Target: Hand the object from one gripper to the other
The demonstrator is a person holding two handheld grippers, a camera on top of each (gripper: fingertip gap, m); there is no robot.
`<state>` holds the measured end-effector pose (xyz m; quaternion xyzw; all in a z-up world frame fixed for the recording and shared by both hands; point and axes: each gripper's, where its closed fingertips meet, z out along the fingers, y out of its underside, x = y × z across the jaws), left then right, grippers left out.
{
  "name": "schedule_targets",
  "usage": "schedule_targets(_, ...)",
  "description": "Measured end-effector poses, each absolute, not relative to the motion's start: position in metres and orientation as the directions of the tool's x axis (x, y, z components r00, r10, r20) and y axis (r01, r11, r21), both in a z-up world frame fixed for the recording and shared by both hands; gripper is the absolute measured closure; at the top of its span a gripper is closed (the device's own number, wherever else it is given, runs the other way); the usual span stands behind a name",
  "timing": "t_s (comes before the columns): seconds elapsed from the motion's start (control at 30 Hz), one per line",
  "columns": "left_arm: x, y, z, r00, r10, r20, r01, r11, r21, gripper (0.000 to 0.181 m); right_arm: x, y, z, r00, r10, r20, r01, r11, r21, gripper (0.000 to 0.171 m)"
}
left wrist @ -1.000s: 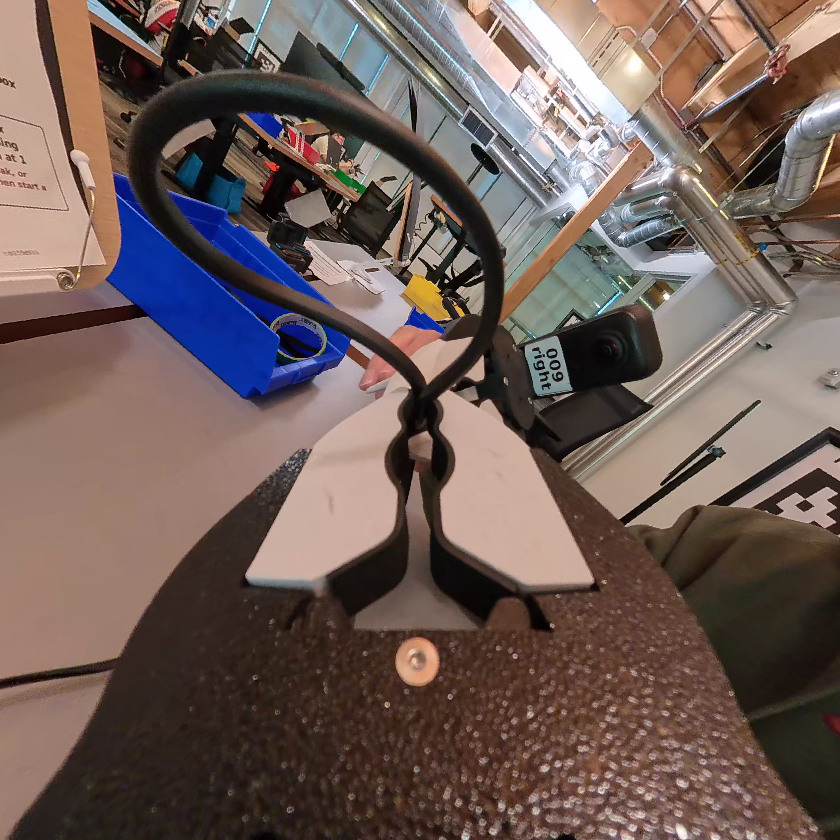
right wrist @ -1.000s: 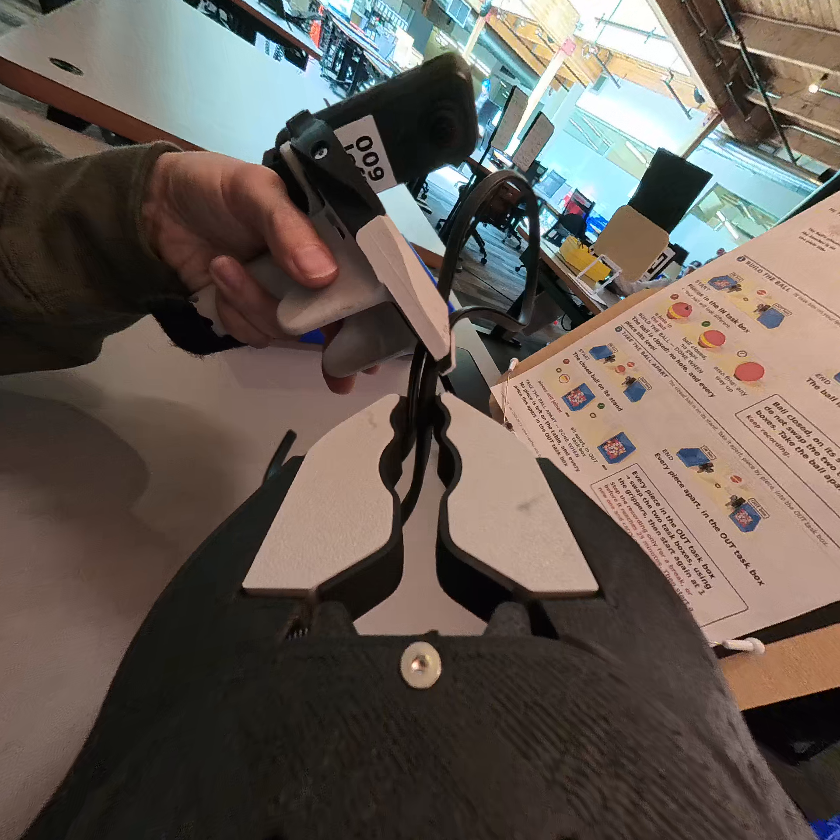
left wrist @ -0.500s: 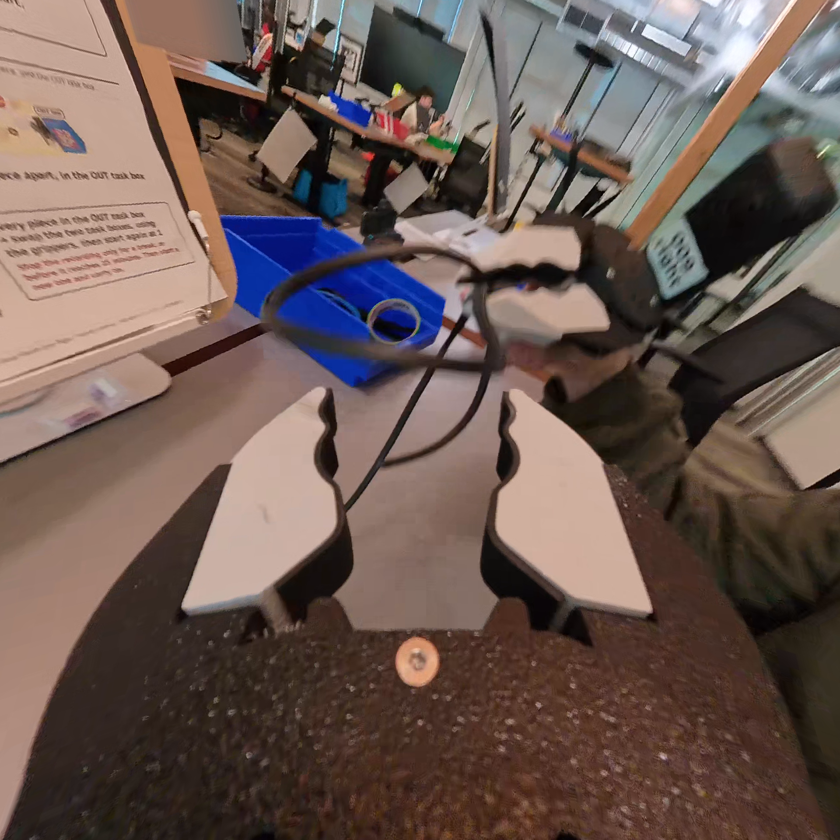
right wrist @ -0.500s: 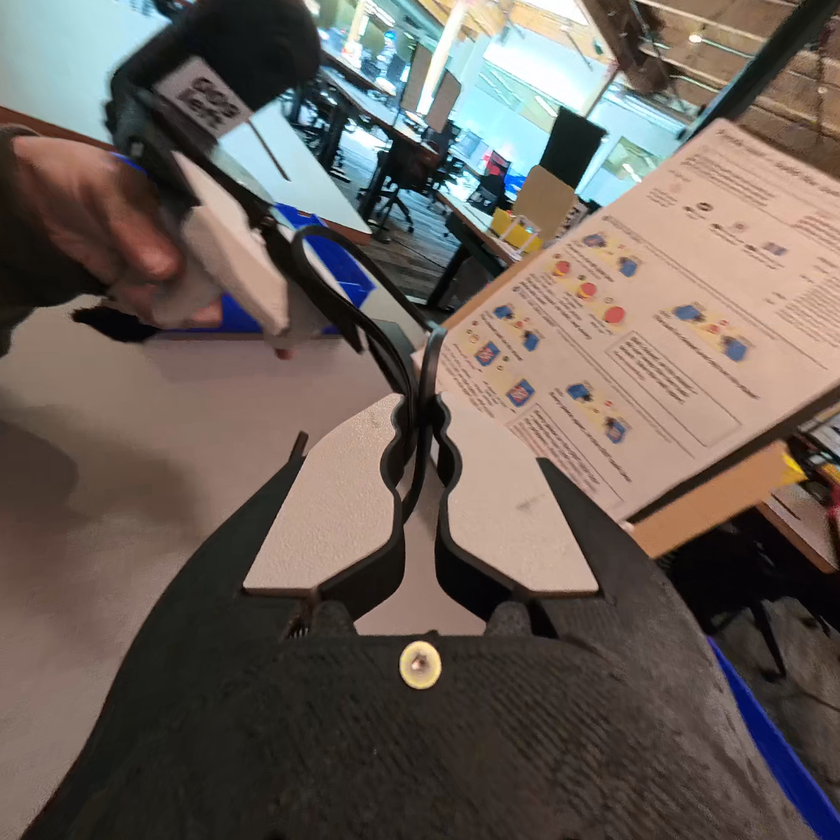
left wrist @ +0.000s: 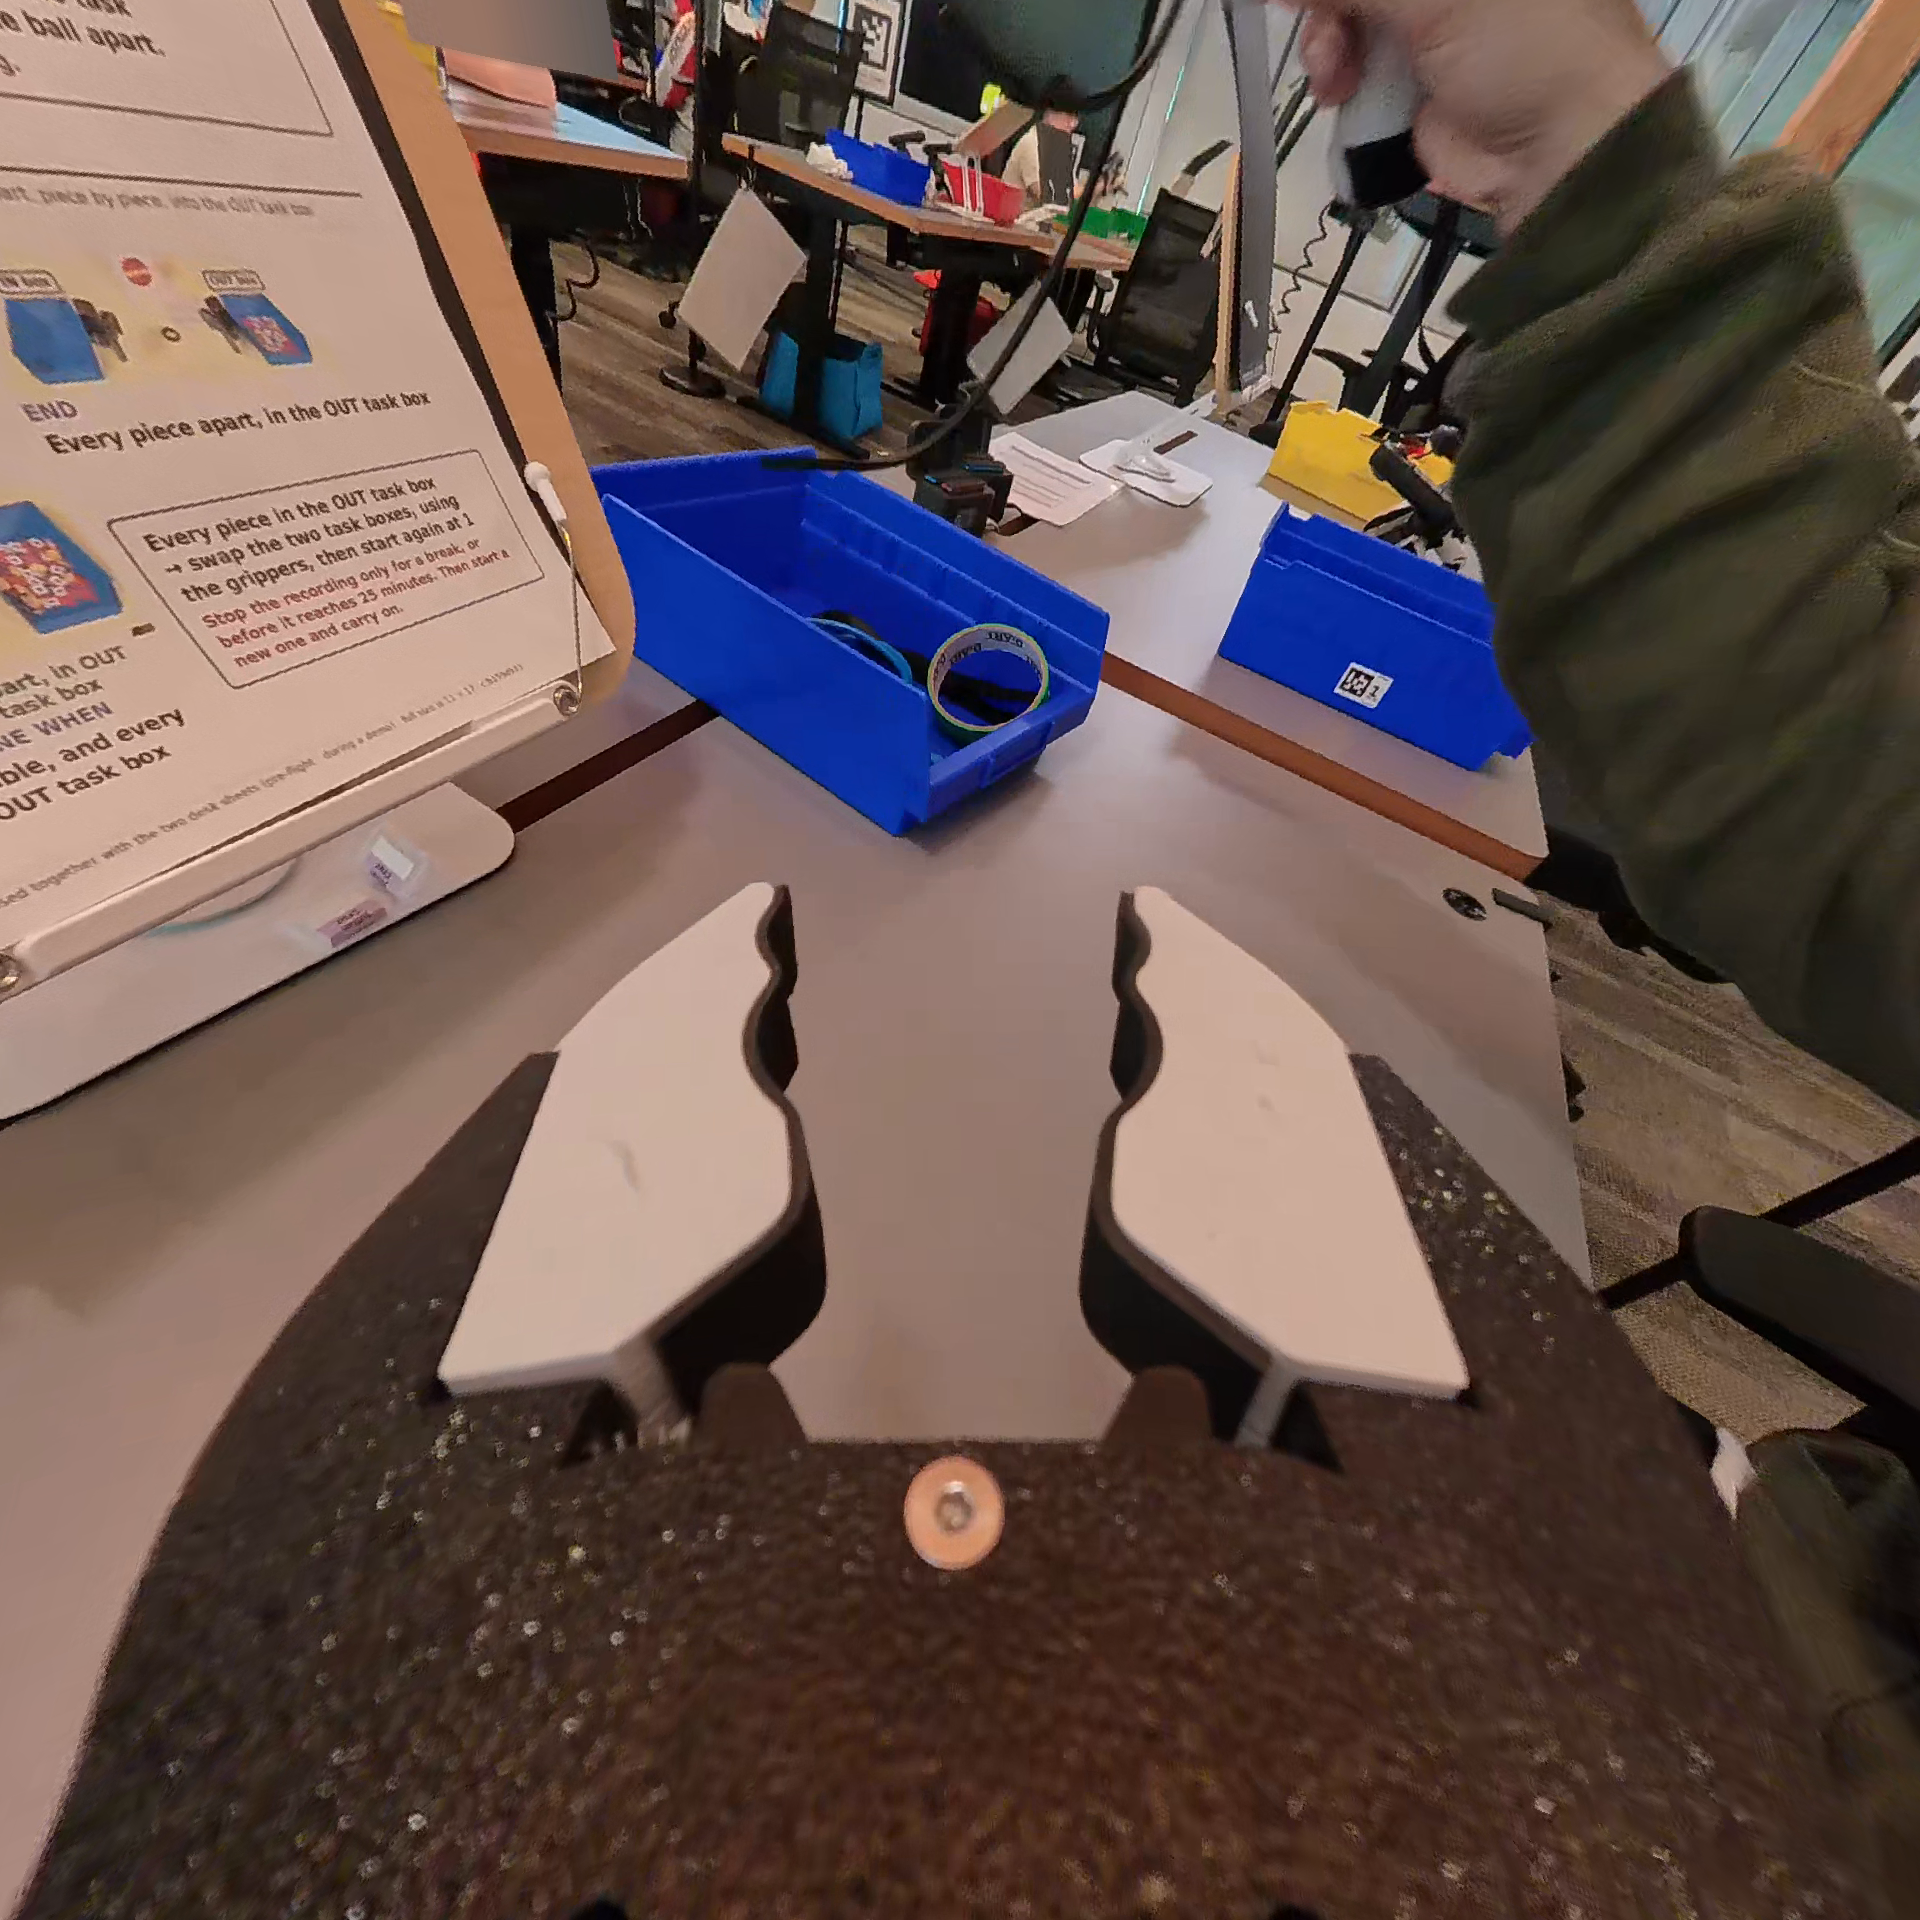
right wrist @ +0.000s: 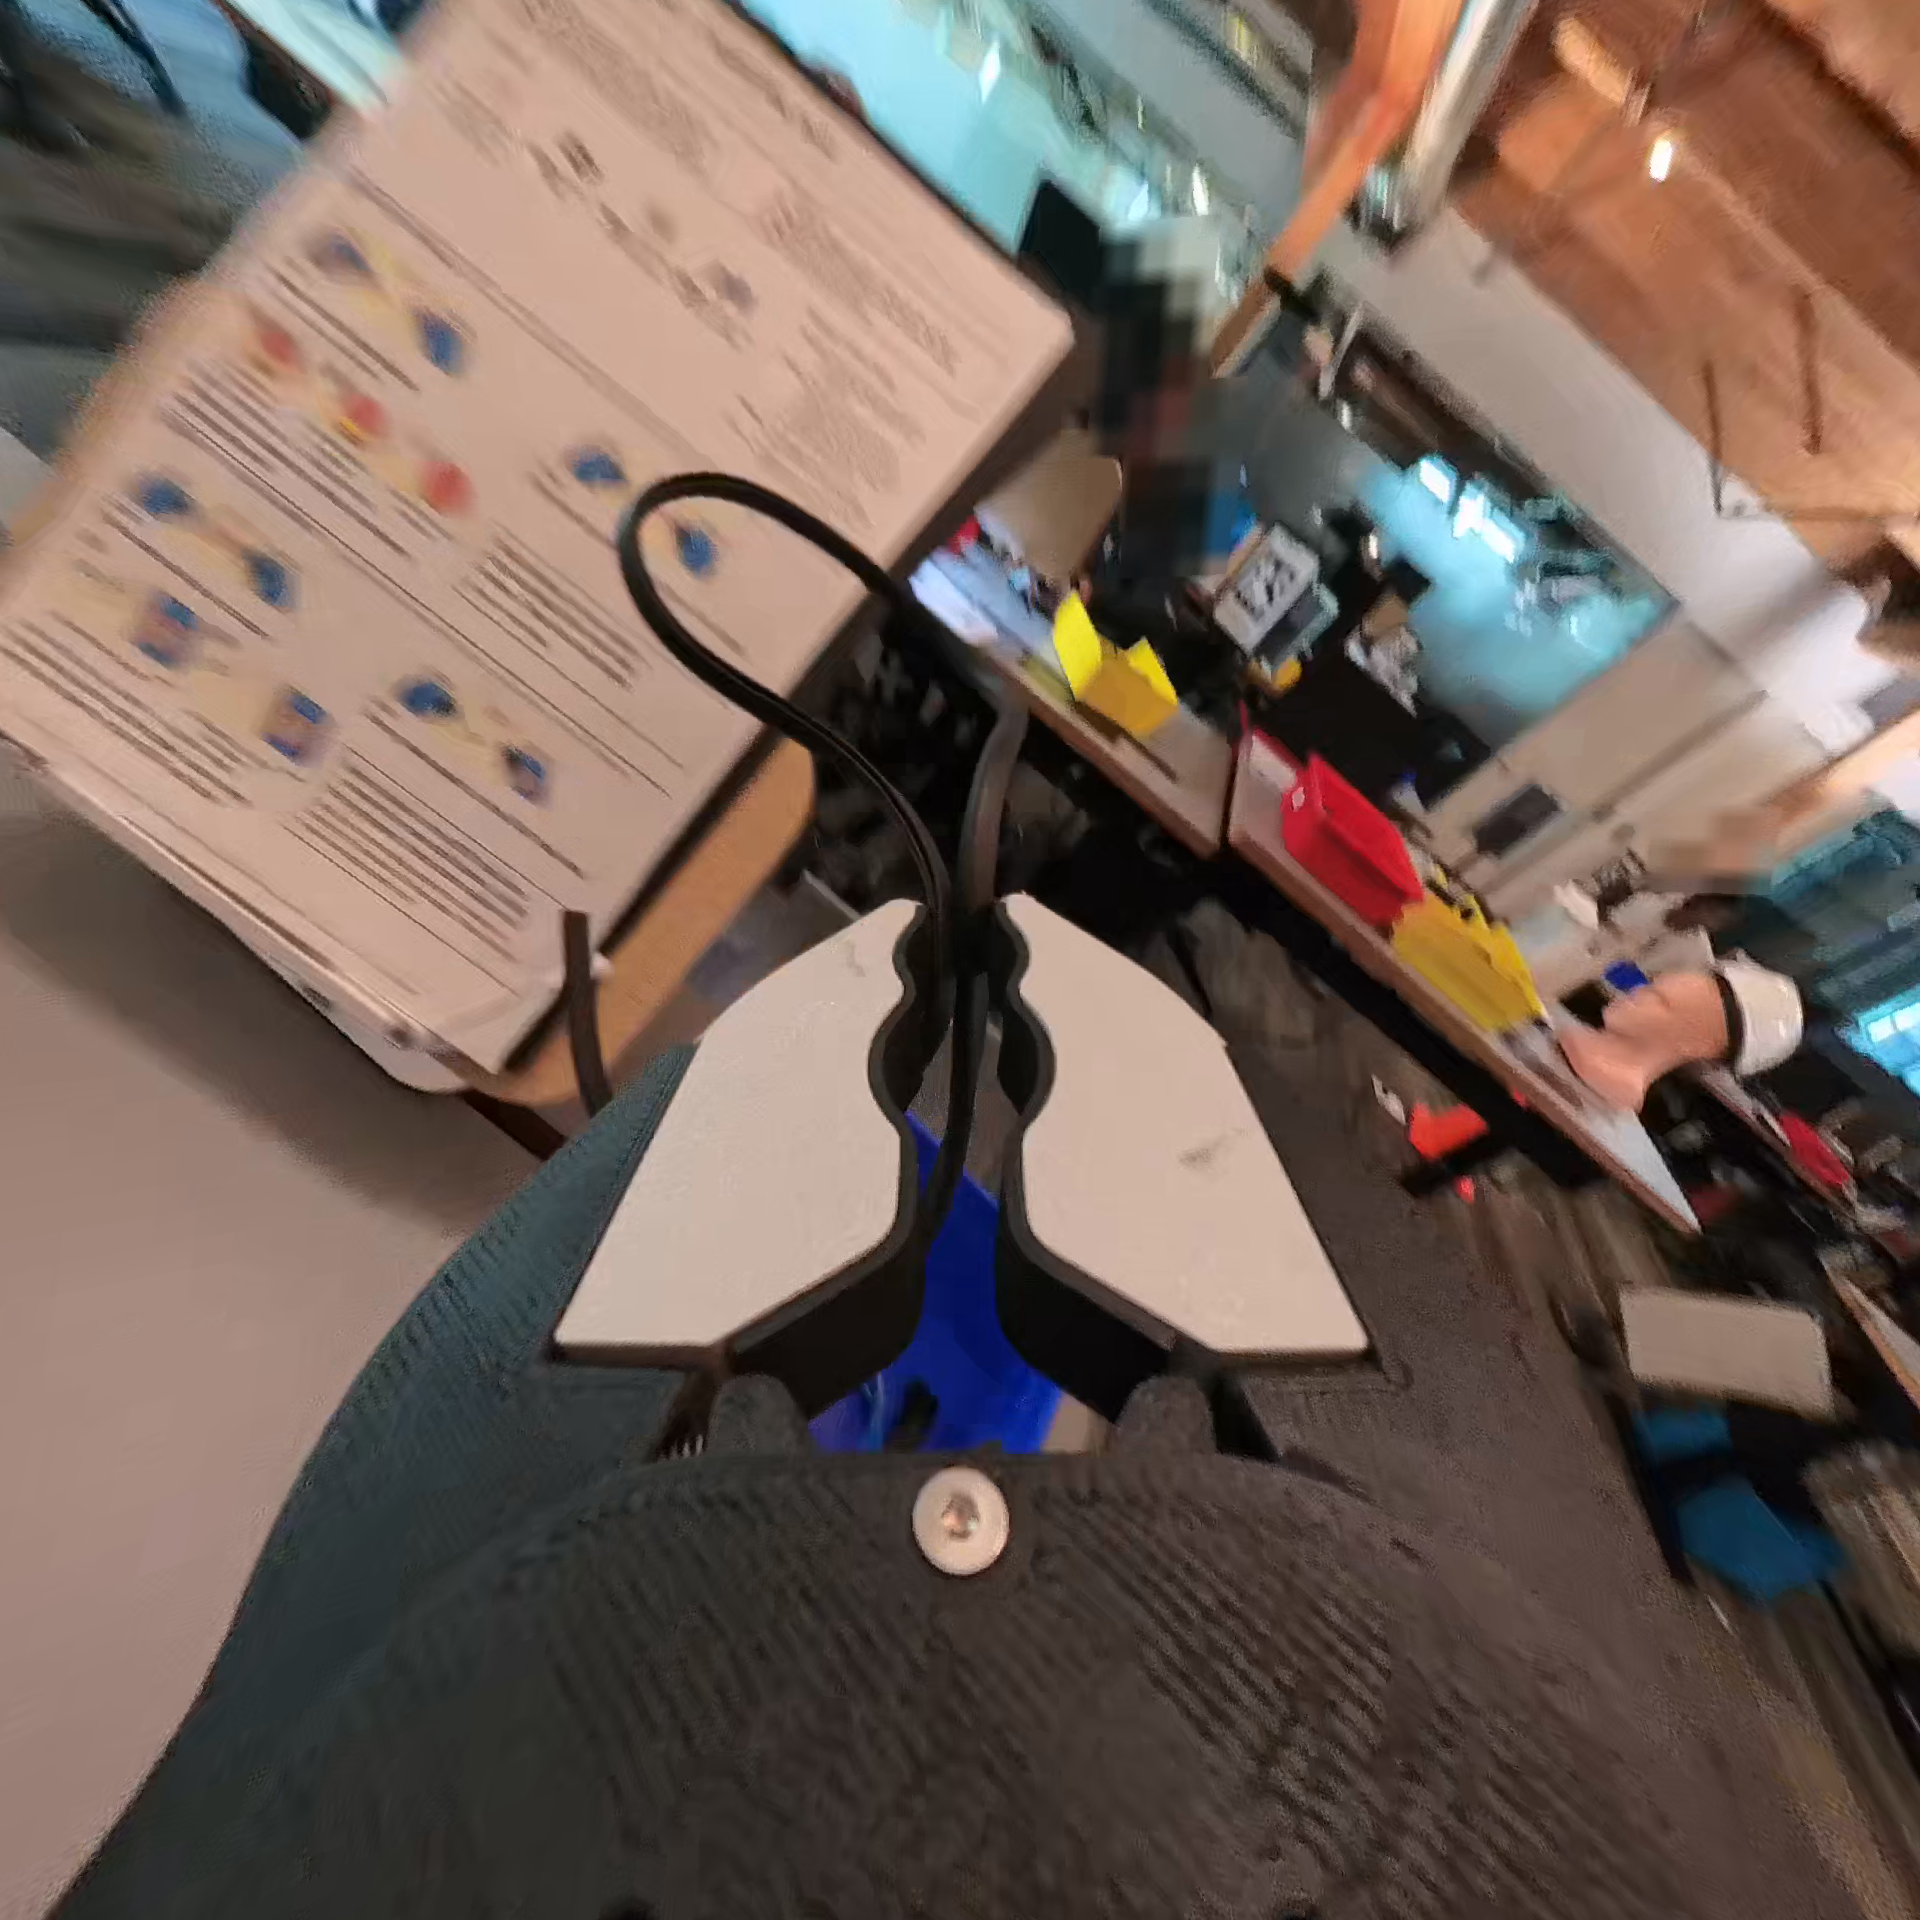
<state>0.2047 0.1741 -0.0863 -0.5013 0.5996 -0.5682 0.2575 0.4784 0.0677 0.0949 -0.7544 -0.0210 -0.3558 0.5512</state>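
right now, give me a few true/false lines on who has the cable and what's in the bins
1. The right gripper is shut on the cable. True.
2. The left gripper holds the cable. False: it is open and empty.
3. A tape roll lies in the near blue bin. True.
4. The cable loop lies flat on the table. False: it stands up above the right gripper.
5. The left gripper is over the table. True.
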Motion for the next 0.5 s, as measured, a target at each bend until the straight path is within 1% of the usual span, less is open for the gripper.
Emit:
schedule_targets(0.1, 0.203, 0.177, -0.084, -0.361, -0.896, 0.257, -0.295, -0.152, -0.943, 0.125, 0.534, 0.063, 0.056, 0.728, -0.419, 0.542, 0.307, -0.507, -0.805, 0.160)
schedule_targets(0.17, 0.202, 0.179, -0.083, -0.358, -0.898, 0.255, -0.292, -0.152, -0.944, 0.125, 0.562, 0.060, 0.012, 0.734, -0.455, 0.504, 0.202, -0.563, -0.802, 0.160)
schedule_targets(0.23, 0.201, 0.180, -0.081, -0.359, -0.898, 0.255, -0.286, -0.154, -0.946, 0.126, 0.580, 0.058, -0.040, 0.769, -0.477, 0.426, 0.074, -0.595, -0.800, 0.160)
schedule_targets(0.3, 0.200, 0.180, -0.081, -0.358, -0.900, 0.249, -0.282, -0.150, -0.948, 0.127, 0.589, 0.055, -0.091, 0.803, -0.496, 0.331, -0.049, -0.608, -0.793, 0.160)
schedule_targets(0.37, 0.200, 0.181, -0.081, -0.359, -0.900, 0.246, -0.282, -0.147, -0.948, 0.127, 0.586, 0.059, -0.131, 0.839, -0.507, 0.198, -0.154, -0.569, -0.808, 0.160)
schedule_targets(0.47, 0.201, 0.181, -0.082, -0.357, -0.899, 0.253, -0.283, -0.155, -0.947, 0.128, 0.578, 0.063, -0.169, 0.852, -0.511, 0.115, -0.233, -0.567, -0.790, 0.159)
schedule_targets(0.5, 0.201, 0.181, -0.083, -0.357, -0.899, 0.254, -0.287, -0.153, -0.946, 0.128, 0.572, 0.064, -0.177, 0.864, -0.492, 0.104, -0.241, -0.587, -0.773, 0.154)
